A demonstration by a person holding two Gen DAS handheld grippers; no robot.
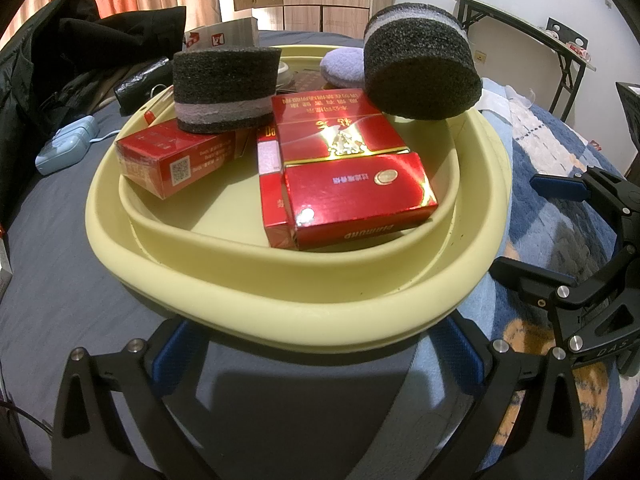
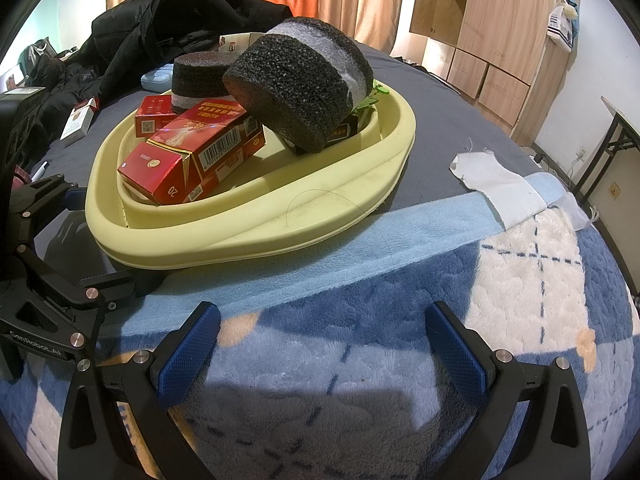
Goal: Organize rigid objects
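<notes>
- On the bed, your yellow basin [image 1: 280, 304] holds red boxes [image 1: 344, 184] and two dark foam rolls [image 1: 420, 72].
- Left gripper [image 1: 316, 356]: fingers apart, basin rim at 12 o'clock, nothing held.
- Right gripper [image 2: 320, 344]: fingers apart over blue blanket [image 2: 360, 320]; basin at 11 o'clock.
- Only the left view shows the lilac puff [image 1: 340, 66]; only the right view shows the barcode [image 2: 218, 148].

Bright, sharp — fisheye-warped edges.
</notes>
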